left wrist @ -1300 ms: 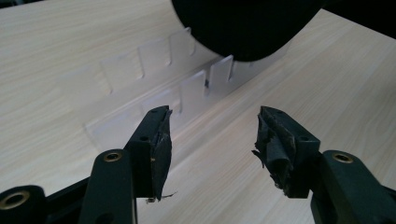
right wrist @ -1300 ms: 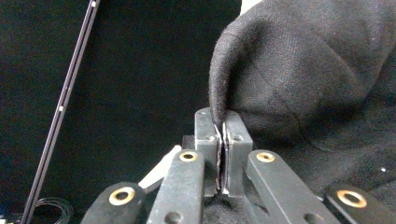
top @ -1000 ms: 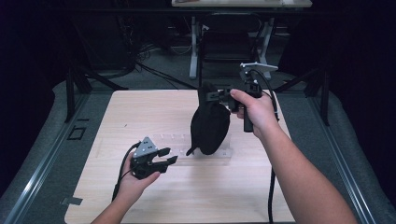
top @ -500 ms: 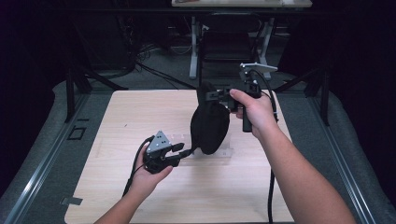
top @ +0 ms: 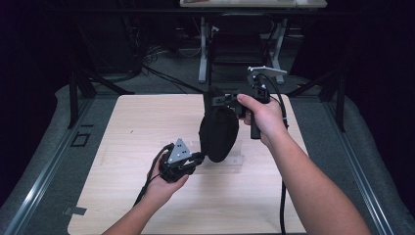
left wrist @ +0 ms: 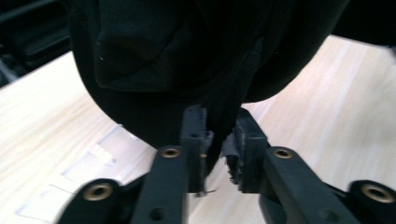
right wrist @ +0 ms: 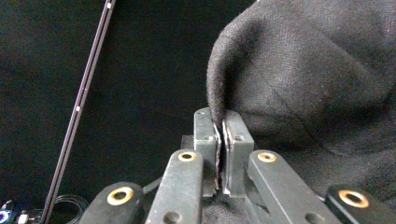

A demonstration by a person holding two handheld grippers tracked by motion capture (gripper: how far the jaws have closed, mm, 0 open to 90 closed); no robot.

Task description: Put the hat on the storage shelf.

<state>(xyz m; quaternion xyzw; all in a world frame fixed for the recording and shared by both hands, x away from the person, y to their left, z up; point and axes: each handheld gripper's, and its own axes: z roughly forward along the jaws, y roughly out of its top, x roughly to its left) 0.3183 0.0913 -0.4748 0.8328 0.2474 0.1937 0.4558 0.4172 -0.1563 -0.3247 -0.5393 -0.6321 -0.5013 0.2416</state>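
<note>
A black cloth pouch [top: 218,131] hangs above the light wooden table [top: 127,127], its lower end just over the tabletop. My right gripper [top: 214,101] holds it from the right and is shut on its top hem. In the right gripper view the hem [right wrist: 219,93] is pinched flat between the pads of that gripper [right wrist: 222,128]. My left gripper [top: 199,157] reaches in low from the left. Its jaws have just been closing, and in the left gripper view a fold of the pouch [left wrist: 219,116] is caught between the pads of this gripper [left wrist: 217,137].
A clear flat patch [top: 236,159] lies on the table under the pouch. Each gripper's cable trails toward the near edge [top: 283,205]. Beyond the far edge stand table legs [top: 202,54] and floor cables in the dark. Grey floor rails flank the table [top: 44,166].
My left gripper has moved right and slightly up, from open on the table's left-middle to the pouch's lower end, and closed on a fold there. The right hand stayed put.
</note>
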